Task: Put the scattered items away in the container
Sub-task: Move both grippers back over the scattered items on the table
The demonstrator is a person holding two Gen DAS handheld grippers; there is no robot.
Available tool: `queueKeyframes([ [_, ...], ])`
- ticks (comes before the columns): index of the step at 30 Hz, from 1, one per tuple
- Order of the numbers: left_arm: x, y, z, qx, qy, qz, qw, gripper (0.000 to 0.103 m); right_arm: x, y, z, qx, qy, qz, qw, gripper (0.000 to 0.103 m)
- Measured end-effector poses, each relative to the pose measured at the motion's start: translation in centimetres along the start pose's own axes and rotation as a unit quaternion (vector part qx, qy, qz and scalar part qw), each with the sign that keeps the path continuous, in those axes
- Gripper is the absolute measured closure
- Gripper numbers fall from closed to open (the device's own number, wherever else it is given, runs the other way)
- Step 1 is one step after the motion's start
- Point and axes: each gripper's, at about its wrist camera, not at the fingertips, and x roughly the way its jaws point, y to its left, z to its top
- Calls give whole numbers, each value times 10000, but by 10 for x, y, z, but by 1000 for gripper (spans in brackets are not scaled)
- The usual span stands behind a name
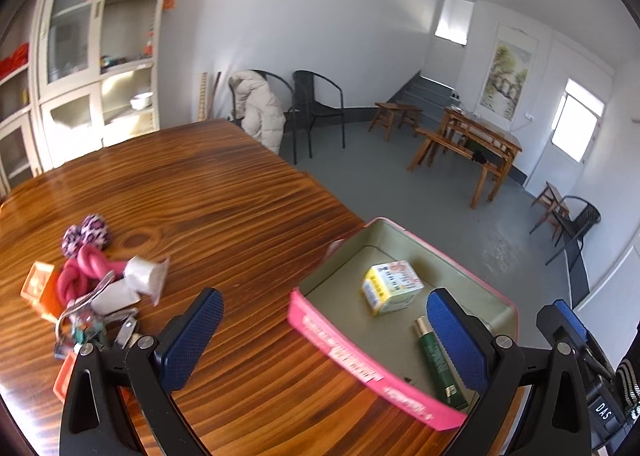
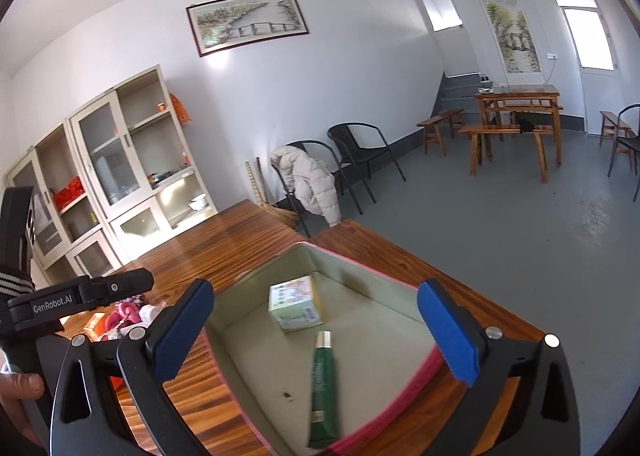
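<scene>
A pink tin container (image 1: 340, 348) with a grey inside sits at the table's right edge; it also shows in the right wrist view (image 2: 400, 396). In it lie a small yellow-white box (image 1: 390, 286) (image 2: 295, 304) and a green tube (image 1: 438, 362) (image 2: 323, 380). A pile of scattered items lies at the left: a pink knotted rope (image 1: 82, 272), purple spotted balls (image 1: 86, 236), a white packet (image 1: 146, 276), an orange box (image 1: 40, 284), keys (image 1: 86, 328). My left gripper (image 1: 328, 340) is open and empty over the container's near wall. My right gripper (image 2: 316, 332) is open and empty above the container.
The wooden table (image 1: 200, 192) ends just beyond the container. Past it are grey floor, black chairs (image 1: 316, 104), one with a coat, wooden benches and a table (image 1: 476, 136), and cabinets (image 1: 100, 52) on the left wall. The right gripper's body (image 1: 572, 356) shows beside the container.
</scene>
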Motion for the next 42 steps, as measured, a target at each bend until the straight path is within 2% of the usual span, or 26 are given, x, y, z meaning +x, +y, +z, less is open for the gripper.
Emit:
queueKeyframes([
  [8, -47, 88, -19, -511, -187, 714, 9960, 0, 17, 73, -13, -327, 276, 539, 9976, 1],
  [14, -84, 154, -30, -952, -415, 1379, 9850, 0, 35, 132, -19, -474, 583, 1113, 9909, 1],
  [19, -107, 203, -28, -1480, -551, 1586, 9746, 0, 50, 173, -10, -519, 676, 1468, 9855, 1],
  [21, -118, 216, -24, -1559, -653, 1622, 9722, 0, 60, 190, -6, -547, 749, 1574, 9832, 1],
  [25, -129, 232, -14, -1587, -917, 1733, 9677, 0, 85, 210, -12, -579, 907, 1528, 9824, 1],
  [29, -119, 248, -5, -1651, -896, 1901, 9636, 0, 117, 218, -35, -504, 1240, 1301, 9824, 1],
  [33, -95, 259, 0, -1612, -648, 1930, 9657, 0, 140, 218, -55, -351, 1553, 1210, 9798, 1],
  [39, -51, 273, -6, -1361, -237, 2355, 9620, 0, 151, 221, -77, -633, 1798, 1095, 9755, 1],
  [42, -31, 279, -10, -1297, -68, 2423, 9615, 0, 150, 223, -81, -754, 1893, 1174, 9720, 1],
])
